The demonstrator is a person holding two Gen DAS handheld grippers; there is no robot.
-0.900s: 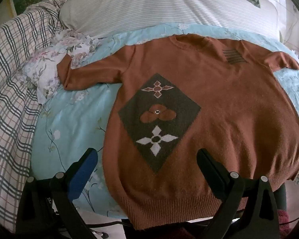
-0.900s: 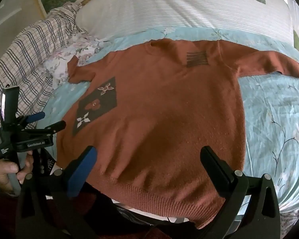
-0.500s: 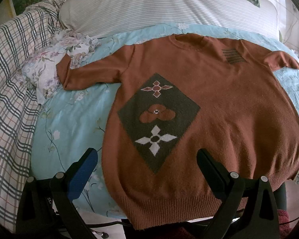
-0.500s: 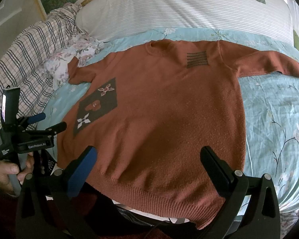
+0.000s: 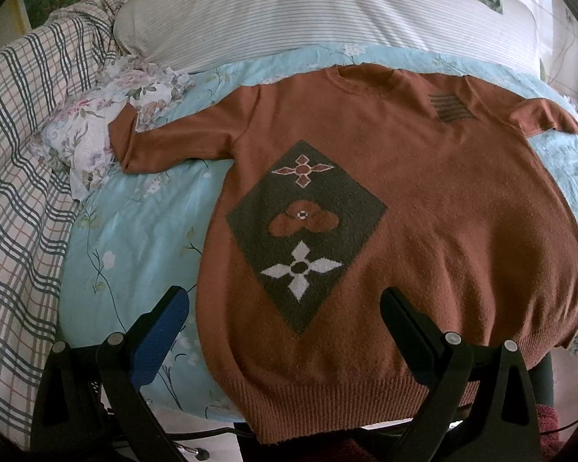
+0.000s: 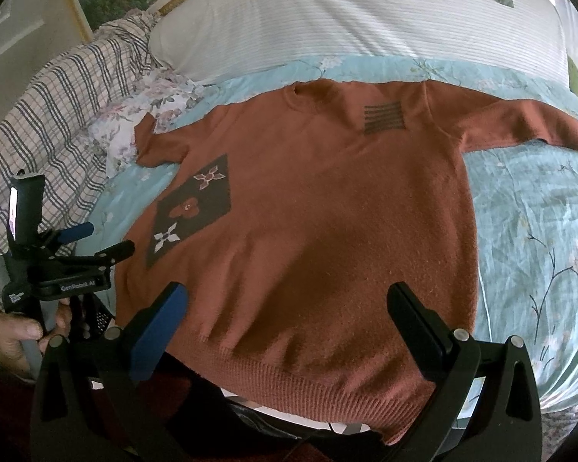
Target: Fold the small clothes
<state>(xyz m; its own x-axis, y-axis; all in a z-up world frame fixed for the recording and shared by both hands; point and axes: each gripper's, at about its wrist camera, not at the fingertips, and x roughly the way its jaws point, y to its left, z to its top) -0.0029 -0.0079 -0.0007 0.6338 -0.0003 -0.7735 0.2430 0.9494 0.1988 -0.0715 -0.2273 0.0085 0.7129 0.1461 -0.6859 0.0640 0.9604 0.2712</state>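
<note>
A rust-orange sweater (image 5: 443, 200) lies flat, front up, on the bed, with a dark diamond patch (image 5: 304, 231) on its chest. It also shows in the right wrist view (image 6: 327, 211). Its sleeves spread left (image 5: 173, 142) and right (image 6: 520, 119). My left gripper (image 5: 285, 304) is open and empty, hovering above the hem's left part. My right gripper (image 6: 289, 304) is open and empty above the hem's right part. The left gripper (image 6: 92, 238) also shows at the left in the right wrist view.
The bed has a light blue floral sheet (image 5: 127, 238). A striped white pillow (image 5: 308, 11) lies behind the collar. A plaid blanket (image 5: 15, 154) and a crumpled floral cloth (image 5: 92, 123) lie at the left. The bed's near edge runs under the hem.
Both views have shifted only slightly. The sweater lies as before and both grippers stay open.
</note>
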